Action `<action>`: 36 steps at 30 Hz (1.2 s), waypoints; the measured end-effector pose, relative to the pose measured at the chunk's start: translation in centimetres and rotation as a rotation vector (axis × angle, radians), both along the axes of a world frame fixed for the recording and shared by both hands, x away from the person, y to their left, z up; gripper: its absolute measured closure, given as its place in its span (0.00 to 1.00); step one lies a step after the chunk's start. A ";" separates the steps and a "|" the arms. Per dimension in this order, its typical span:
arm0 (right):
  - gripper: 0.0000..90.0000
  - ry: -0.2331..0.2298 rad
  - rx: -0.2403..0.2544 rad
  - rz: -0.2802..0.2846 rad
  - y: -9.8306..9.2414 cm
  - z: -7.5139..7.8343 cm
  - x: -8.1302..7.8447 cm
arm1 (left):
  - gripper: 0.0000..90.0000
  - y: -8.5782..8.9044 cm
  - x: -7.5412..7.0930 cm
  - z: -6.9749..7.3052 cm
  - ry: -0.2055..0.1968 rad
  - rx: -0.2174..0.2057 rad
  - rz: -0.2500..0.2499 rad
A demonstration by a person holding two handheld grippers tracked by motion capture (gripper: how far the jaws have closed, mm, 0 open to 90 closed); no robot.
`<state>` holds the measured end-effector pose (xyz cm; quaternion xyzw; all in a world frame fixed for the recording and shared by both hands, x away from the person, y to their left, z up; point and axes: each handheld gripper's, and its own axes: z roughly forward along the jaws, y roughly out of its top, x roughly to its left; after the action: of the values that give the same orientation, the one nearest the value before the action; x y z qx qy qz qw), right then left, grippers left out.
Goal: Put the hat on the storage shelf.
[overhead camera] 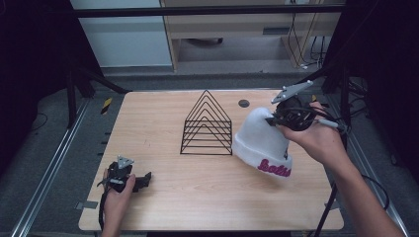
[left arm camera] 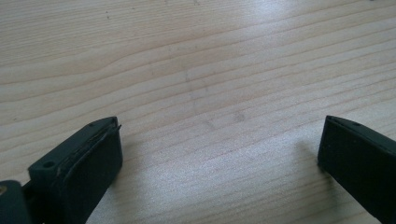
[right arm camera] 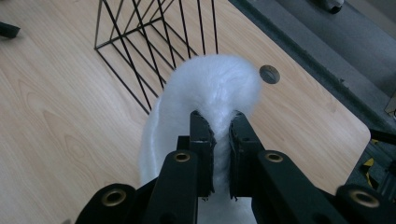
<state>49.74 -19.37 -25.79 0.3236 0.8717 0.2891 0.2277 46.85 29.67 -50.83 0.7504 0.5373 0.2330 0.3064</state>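
Right gripper (overhead camera: 274, 120) is clamped on the crown of the fluffy white knit hat with pink lettering (overhead camera: 261, 143), hanging it just beside the black wire triangular rack (overhead camera: 207, 126). Pick-up looks done; placing remains. Left gripper (overhead camera: 144, 179) rests wide-jawed on the pale wooden table (overhead camera: 197, 197).

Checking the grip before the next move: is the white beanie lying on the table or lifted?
Partly lifted: the right gripper pinches the white beanie by its crown; its cuff hangs at the table, contact unclear.
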 end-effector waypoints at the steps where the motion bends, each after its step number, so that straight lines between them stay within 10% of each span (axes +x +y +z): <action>1: 0.92 0.002 -0.001 0.004 0.2 0.4 0.1 | 0.00 0.0 0.0 0.0 0.000 -0.001 0.000; 23: 0.92 -0.151 0.017 0.033 2.4 7.8 -0.5 | 0.00 0.0 0.0 0.0 -0.002 0.000 0.000; 36: 0.92 -0.213 0.053 0.029 3.6 8.9 -0.1 | 0.00 0.0 0.0 0.0 -0.002 0.000 0.000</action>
<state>49.64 -15.82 -16.85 0.2843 0.8393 0.3478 0.3063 46.87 29.66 -50.83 0.7500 0.5371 0.2339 0.3071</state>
